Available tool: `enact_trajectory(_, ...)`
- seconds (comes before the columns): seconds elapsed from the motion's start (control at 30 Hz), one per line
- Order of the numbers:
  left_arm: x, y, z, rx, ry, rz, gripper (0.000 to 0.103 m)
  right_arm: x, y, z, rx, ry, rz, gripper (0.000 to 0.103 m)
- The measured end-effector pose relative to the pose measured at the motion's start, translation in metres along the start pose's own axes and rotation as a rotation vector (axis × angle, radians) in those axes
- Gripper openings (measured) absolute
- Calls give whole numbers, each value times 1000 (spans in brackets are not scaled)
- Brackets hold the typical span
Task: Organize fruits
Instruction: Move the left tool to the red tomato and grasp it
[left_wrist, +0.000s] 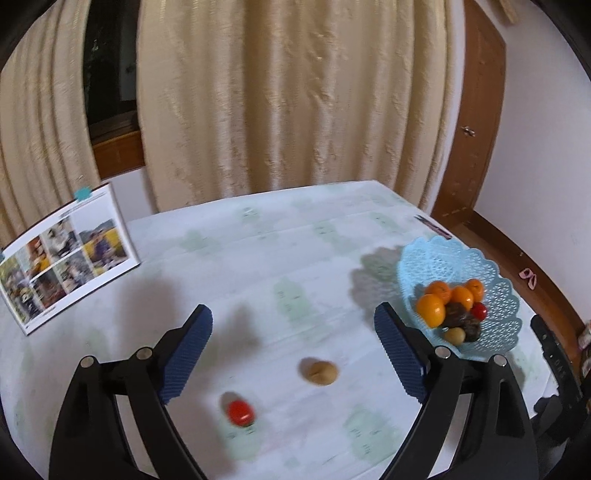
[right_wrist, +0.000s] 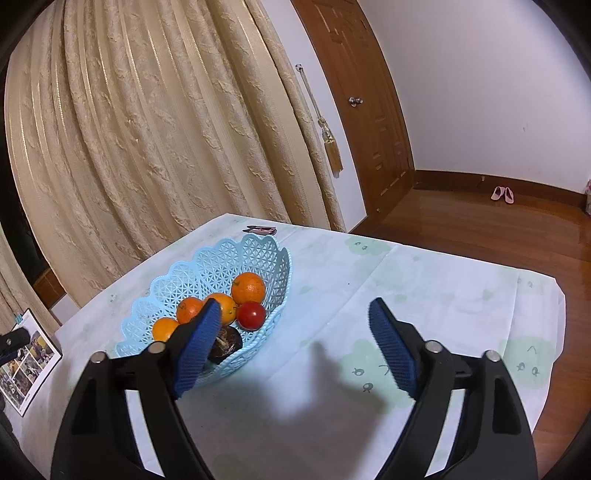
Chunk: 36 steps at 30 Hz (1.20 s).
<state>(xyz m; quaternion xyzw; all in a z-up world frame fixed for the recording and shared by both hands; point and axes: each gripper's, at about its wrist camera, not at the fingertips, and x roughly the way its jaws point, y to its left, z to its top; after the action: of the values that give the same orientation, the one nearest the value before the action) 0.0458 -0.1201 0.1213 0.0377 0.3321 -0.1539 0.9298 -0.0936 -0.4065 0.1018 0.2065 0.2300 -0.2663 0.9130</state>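
A light blue lattice basket (left_wrist: 495, 280) (right_wrist: 207, 266) stands on the table, holding several oranges (left_wrist: 431, 309) (right_wrist: 248, 288), a red tomato (left_wrist: 479, 311) (right_wrist: 251, 314), dark fruit (left_wrist: 461, 317) (right_wrist: 227, 343) and a small tan fruit (left_wrist: 454, 335). On the cloth lie a tan fruit (left_wrist: 320, 372) and a red tomato (left_wrist: 240, 412). My left gripper (left_wrist: 293, 321) is open and empty, above and behind these two. My right gripper (right_wrist: 295, 317) is open and empty, just right of the basket; its left finger (right_wrist: 199, 339) overlaps the basket's front.
A photo booklet (left_wrist: 62, 254) (right_wrist: 26, 365) lies at the table's left. A dark pen-like item (right_wrist: 260, 229) lies at the far table edge. Beige curtains hang behind. A wooden door (right_wrist: 369, 110) and wood floor lie to the right, past the table edge.
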Motion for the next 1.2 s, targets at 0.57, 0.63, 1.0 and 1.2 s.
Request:
enact_trajectory(0.57, 15, 62, -48, -78, 110, 77, 89, -27, 58, -4, -120, 16, 149, 87)
enact_trajectory(0.63, 19, 62, -53, -76, 123, 78, 89, -31, 71, -5, -150, 20, 185, 90)
enact_trajectory(1.0, 50, 53, -82, -39, 221, 85, 89, -45, 129, -27, -290, 62, 316, 92)
enact_trajectory(1.2, 57, 54, -87, -38, 241, 83, 81, -40, 144, -43, -335, 109, 336, 92)
